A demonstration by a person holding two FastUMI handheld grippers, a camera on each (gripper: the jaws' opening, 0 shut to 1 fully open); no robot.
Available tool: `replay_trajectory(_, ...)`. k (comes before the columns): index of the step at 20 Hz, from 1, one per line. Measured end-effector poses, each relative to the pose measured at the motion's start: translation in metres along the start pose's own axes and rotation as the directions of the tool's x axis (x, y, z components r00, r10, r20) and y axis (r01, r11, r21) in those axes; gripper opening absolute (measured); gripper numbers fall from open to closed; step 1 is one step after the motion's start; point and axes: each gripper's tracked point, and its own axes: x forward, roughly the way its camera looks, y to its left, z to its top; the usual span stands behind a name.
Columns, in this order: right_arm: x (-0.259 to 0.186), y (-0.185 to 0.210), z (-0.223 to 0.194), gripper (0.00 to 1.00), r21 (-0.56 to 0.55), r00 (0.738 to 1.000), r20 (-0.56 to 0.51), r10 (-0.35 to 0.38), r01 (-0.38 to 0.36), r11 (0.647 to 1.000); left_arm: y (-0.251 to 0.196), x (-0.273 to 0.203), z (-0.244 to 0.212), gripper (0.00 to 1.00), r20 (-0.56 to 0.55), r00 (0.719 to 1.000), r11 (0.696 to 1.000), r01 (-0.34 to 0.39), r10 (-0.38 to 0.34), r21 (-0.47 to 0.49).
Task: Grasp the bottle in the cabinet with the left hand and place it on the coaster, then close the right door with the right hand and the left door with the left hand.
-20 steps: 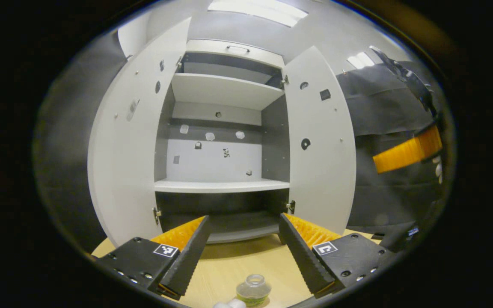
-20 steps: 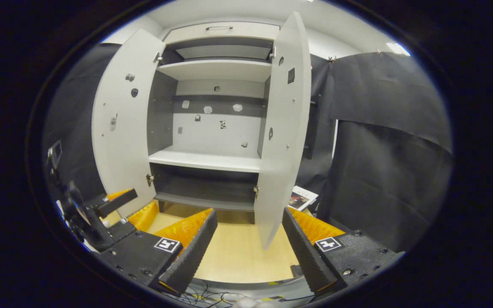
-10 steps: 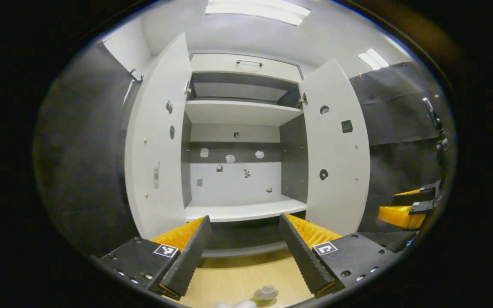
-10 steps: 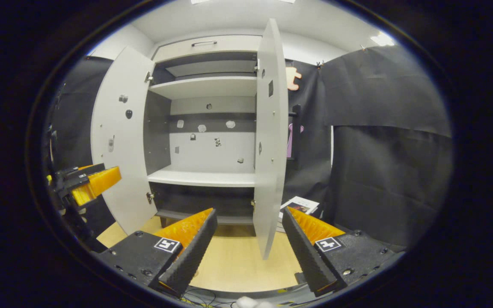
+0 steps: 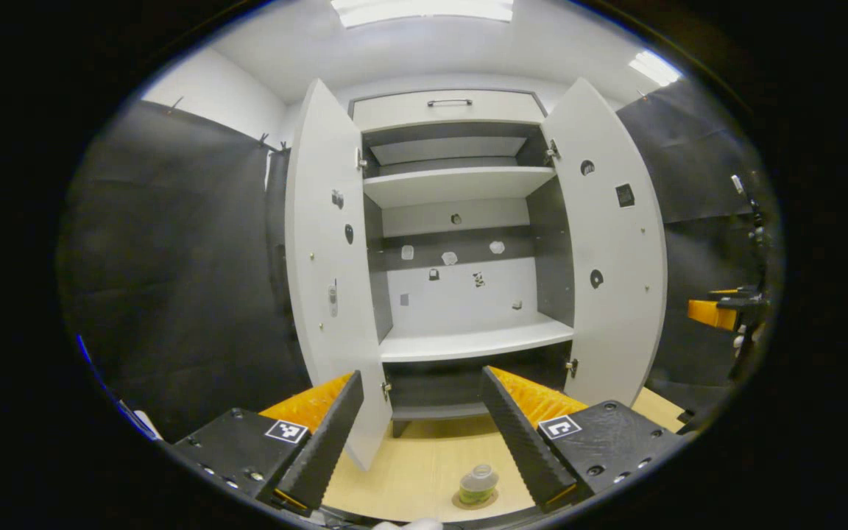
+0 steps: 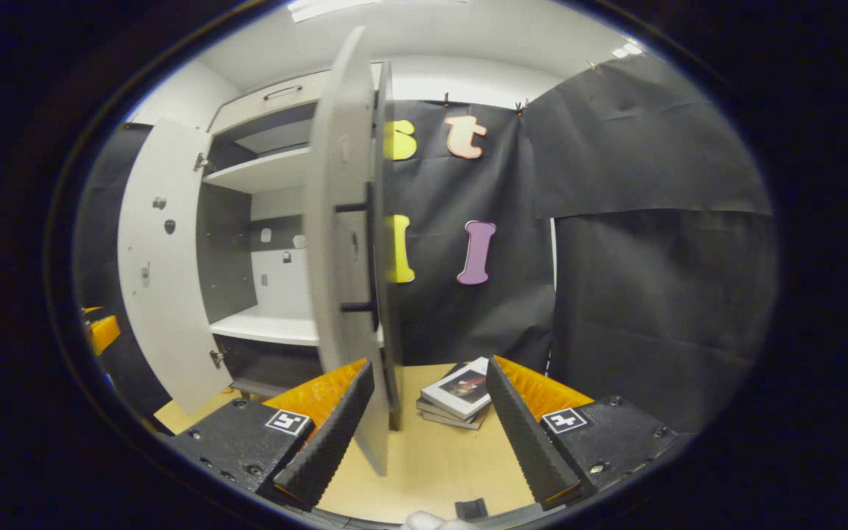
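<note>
Holding my left hand-held gripper released with its fingers spread wide, I see the bottle standing on the round coaster near the front edge of the tabletop, its green label too small to read, while the cabinet stands behind with its left door and right door both swung open. My right hand-held gripper is released too, fingers wide apart, with the right door edge-on just ahead between them, its dark bar handle showing, and a stack of books lying on the tabletop beside the cabinet, their covers unreadable.
</note>
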Motion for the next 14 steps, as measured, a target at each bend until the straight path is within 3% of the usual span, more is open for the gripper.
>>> replay_trajectory(4,0.042,-0.034,0.023,1.00,0.034,0.998,-0.006,0.061,-0.061,0.998,-0.040,-0.009,0.000,0.98,-0.024,0.999,0.998,0.032,-0.033,-0.053)
replay_trajectory(7,0.068,-0.029,0.040,1.00,0.022,0.989,-0.007,0.145,-0.144,0.989,-0.041,-0.017,0.004,0.99,-0.021,0.999,0.997,-0.042,0.041,-0.057)
replay_trajectory(11,0.084,0.006,0.059,0.99,-0.009,0.963,0.008,0.269,-0.269,0.963,-0.040,-0.026,0.002,0.97,-0.035,0.993,0.992,-0.116,0.114,-0.056)
replay_trajectory(14,0.084,0.021,0.071,0.99,-0.047,0.948,0.034,0.316,-0.314,0.948,-0.037,-0.038,-0.002,0.97,-0.051,0.986,0.985,-0.164,0.161,-0.061)
